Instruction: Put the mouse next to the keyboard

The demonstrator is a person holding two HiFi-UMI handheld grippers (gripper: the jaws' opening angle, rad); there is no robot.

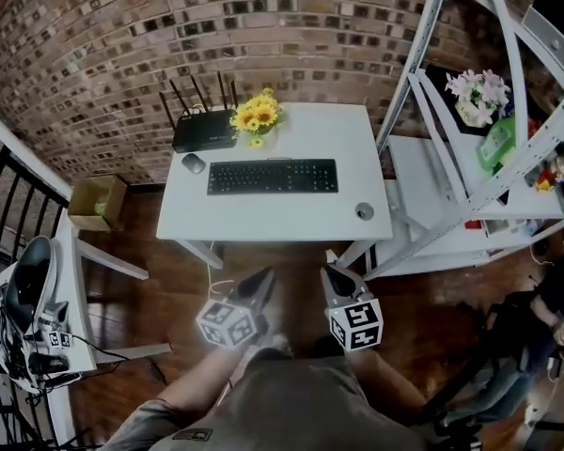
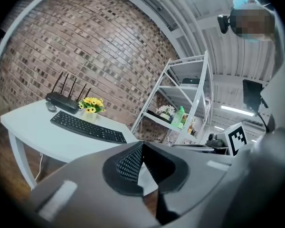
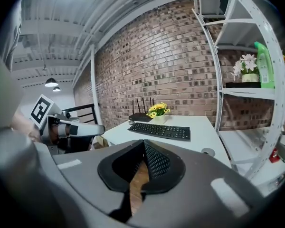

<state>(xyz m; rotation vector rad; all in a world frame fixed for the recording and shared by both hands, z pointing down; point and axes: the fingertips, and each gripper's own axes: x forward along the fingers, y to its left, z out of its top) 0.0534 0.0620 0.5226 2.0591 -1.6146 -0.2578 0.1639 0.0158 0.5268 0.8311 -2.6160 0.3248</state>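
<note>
Approach to the tabletop (image 1: 282, 216): the mouse (image 1: 194, 163) lies just off the far left corner of the keyboard (image 1: 272, 176). It sits apart from the keys, with a black router (image 1: 204, 132) and a pot of yellow flowers (image 1: 256, 116) behind the keyboard's far edge.

Both claws are held on the near side of the keyboard, well short of the tabletop's front edge. The left claw (image 1: 263, 277) is clenched on nothing, its tips meeting in its own view. The right claw (image 1: 331, 272) is likewise clenched and empty.

The step in hand appears to be the reach for the mouse. The left claw, on the mouse's side of the keyboard, looks the natural one to take it.

To do it well:
- Release the claw before it passes the keyboard's left end.
- Bring it in low from that end, not over the keys.
- Close across the mouse's narrow flanks, clear of the router's antennas.

The bare tabletop off the keyboard's right end, short of the round grey disc (image 1: 364, 211) at its near right, offers room for a set-down. The strip off its left end also looks free. Lift only slightly and set the mouse flat, in line with the keyboard.
</note>
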